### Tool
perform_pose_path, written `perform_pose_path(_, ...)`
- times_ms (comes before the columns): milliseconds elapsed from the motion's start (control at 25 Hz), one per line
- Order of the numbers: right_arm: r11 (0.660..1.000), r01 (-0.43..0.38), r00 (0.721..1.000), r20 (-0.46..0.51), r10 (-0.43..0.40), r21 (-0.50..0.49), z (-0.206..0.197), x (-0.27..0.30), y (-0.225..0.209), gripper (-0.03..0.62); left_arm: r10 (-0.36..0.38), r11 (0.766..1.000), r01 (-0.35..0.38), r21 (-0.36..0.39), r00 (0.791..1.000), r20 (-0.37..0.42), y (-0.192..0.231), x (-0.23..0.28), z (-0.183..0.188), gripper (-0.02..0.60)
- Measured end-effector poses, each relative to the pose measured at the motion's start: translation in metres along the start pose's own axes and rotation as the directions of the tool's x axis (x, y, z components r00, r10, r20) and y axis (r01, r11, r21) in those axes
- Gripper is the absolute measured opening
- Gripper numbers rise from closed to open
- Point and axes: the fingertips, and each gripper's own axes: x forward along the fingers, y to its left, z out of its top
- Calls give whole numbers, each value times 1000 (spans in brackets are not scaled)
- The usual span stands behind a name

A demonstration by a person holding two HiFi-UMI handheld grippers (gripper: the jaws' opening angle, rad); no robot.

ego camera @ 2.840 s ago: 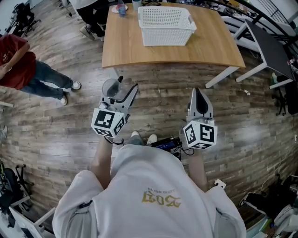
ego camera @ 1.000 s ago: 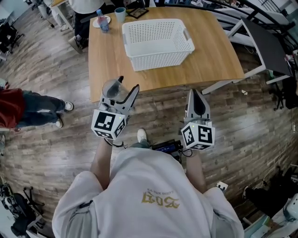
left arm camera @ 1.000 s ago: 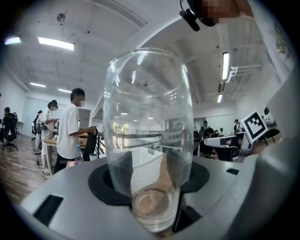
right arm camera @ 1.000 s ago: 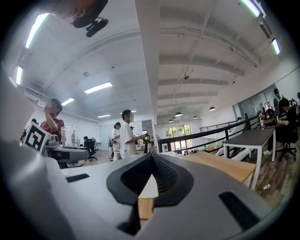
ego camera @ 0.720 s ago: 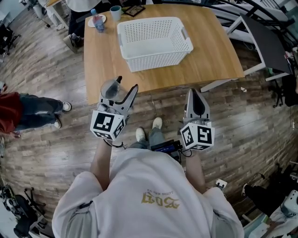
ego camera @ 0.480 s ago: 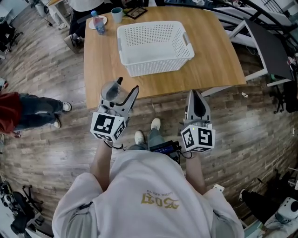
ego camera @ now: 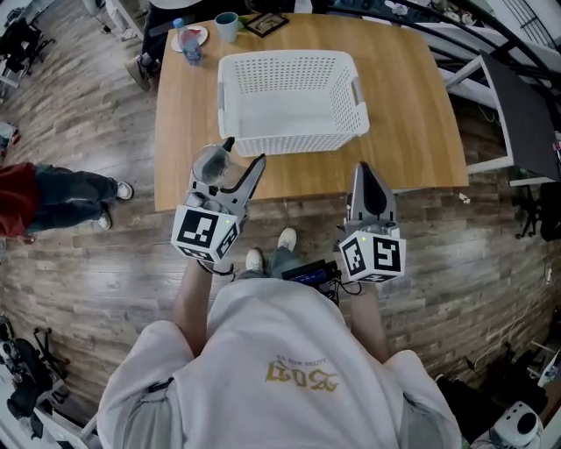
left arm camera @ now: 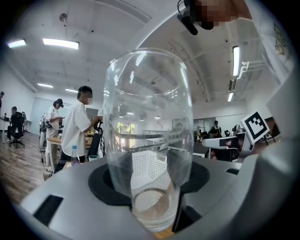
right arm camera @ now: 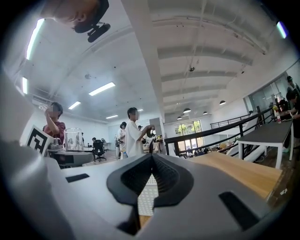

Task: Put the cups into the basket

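I see a clear, glossy glass cup [left arm camera: 147,117], a white perforated plastic basket [ego camera: 298,143] and a smooth wooden table [ego camera: 412,114].

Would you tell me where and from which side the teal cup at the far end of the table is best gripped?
Probably by its rim, from above: the teal cup stands upright with its mouth open, and the basket blocks a level approach from the near side. The shut right claw is free; the left claw holds a glass.
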Motion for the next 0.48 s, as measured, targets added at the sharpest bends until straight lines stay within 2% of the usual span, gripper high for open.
perform_pose_path(480, 998, -65, 998, 7, 65, 27, 3, 34, -18, 9, 60, 998, -61, 21, 998, 8, 9, 30, 11, 256)
